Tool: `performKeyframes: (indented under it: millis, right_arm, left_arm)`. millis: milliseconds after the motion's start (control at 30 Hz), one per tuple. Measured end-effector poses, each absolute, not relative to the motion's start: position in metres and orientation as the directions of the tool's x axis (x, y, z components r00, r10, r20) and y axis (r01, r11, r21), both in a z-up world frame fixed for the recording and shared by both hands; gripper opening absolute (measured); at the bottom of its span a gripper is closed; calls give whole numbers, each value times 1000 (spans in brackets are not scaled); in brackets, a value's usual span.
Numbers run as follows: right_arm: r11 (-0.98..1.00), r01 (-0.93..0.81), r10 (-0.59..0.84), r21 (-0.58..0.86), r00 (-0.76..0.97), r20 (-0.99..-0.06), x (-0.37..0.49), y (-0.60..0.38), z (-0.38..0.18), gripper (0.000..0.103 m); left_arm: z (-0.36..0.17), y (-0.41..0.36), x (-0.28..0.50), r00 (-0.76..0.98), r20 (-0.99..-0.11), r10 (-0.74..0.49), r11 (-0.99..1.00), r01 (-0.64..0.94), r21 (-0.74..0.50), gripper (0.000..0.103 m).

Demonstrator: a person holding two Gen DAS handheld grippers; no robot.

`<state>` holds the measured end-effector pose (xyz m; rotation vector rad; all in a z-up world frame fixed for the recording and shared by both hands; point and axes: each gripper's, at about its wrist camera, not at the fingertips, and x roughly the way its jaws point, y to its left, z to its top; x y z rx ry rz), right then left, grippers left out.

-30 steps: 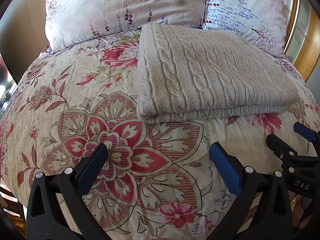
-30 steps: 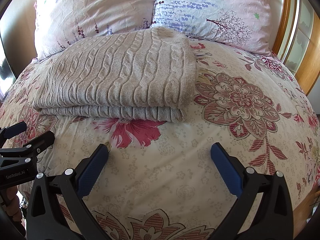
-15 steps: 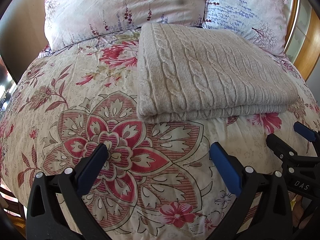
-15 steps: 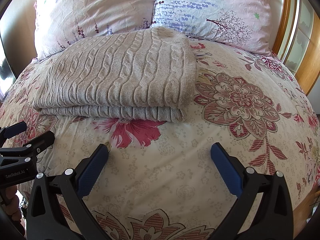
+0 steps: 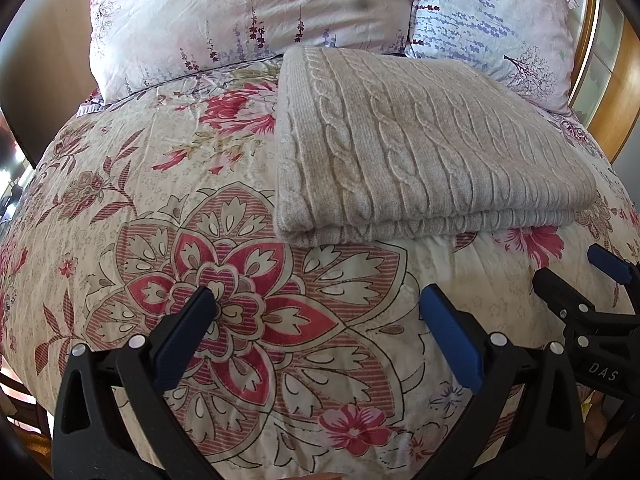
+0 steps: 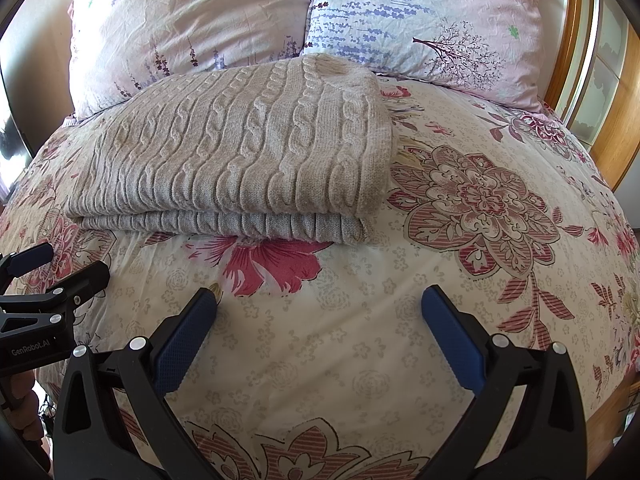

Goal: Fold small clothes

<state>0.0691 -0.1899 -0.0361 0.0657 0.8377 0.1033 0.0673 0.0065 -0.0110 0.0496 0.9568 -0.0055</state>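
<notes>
Item: folded cable-knit sweater (image 5: 424,152) on floral duvet (image 5: 224,288). Your left gripper (image 5: 320,320), right gripper (image 6: 320,320): both spread, empty. Risk: snagging top layer undoes fold.

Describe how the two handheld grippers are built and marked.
Both match: black triangular-framed fingers with silver rivets and textured blue pads. The left gripper reads "GenRobot.AI" on its side in the right wrist view; the right gripper shows "DAS" in the left view. No sleeves or cables are visible.
</notes>
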Motion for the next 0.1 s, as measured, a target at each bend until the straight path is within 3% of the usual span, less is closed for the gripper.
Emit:
performKeyframes:
  millis: [100]
  right_arm:
    - [993,-66,117,99,664,-738,69,-190,-36,102]
  left_arm:
    - [-11,7,67,576,-817,17,999,26,40,101]
